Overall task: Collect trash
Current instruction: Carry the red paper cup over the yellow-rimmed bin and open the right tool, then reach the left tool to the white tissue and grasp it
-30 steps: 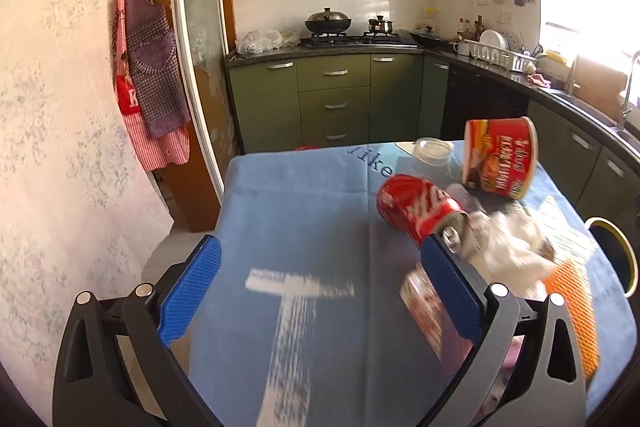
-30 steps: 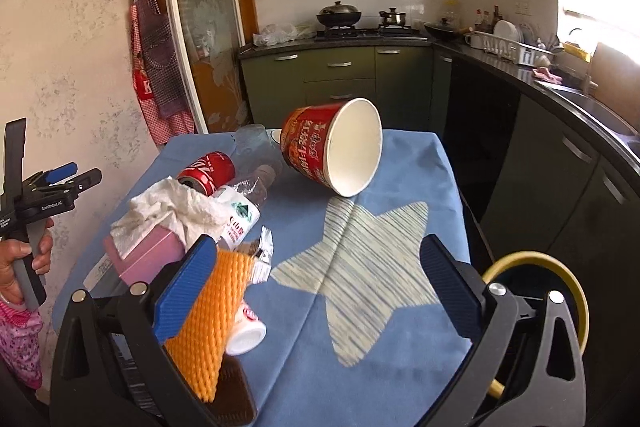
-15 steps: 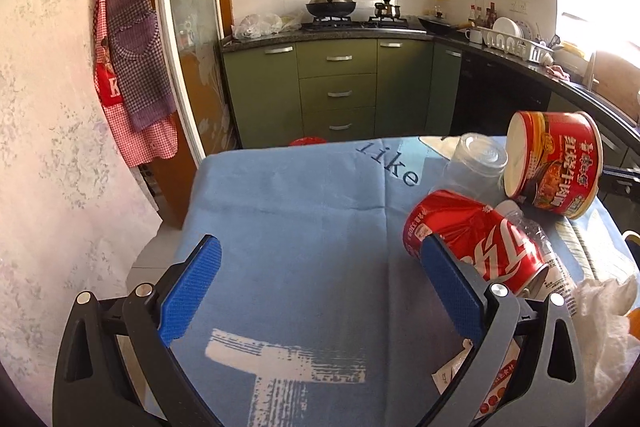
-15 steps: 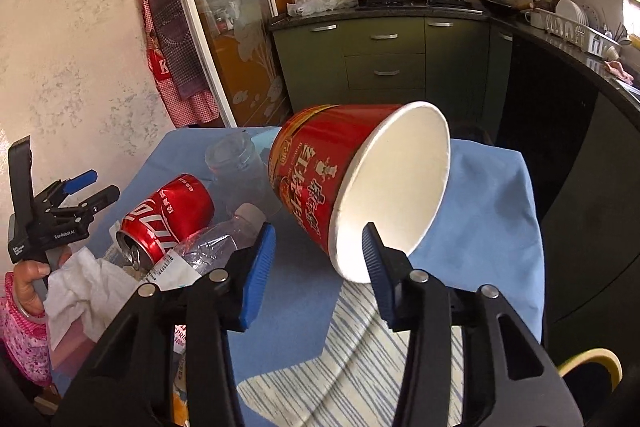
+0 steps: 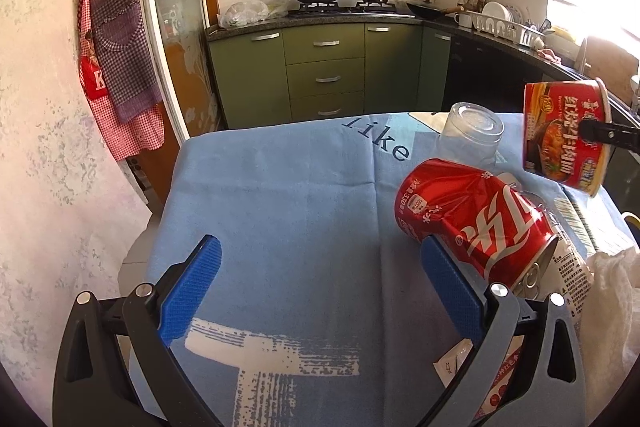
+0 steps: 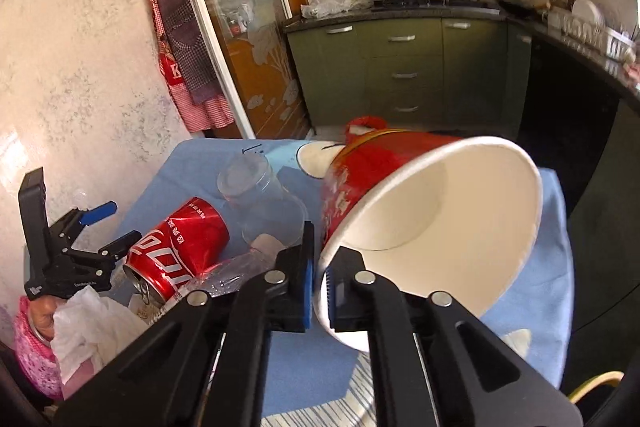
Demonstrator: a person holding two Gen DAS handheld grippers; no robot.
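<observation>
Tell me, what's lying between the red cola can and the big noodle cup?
A clear plastic cup on its side lies between the cola can and the noodle cup, seen best in the right wrist view.

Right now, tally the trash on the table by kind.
Noodle cup: 1, lying sideways, rim pinched by the right gripper
Soda can: 1
Clear plastic cup: 1
Plastic bottle: 1
Crumpled tissue: 1
Total: 5; small wrappers at the frame edge not counted.
</observation>
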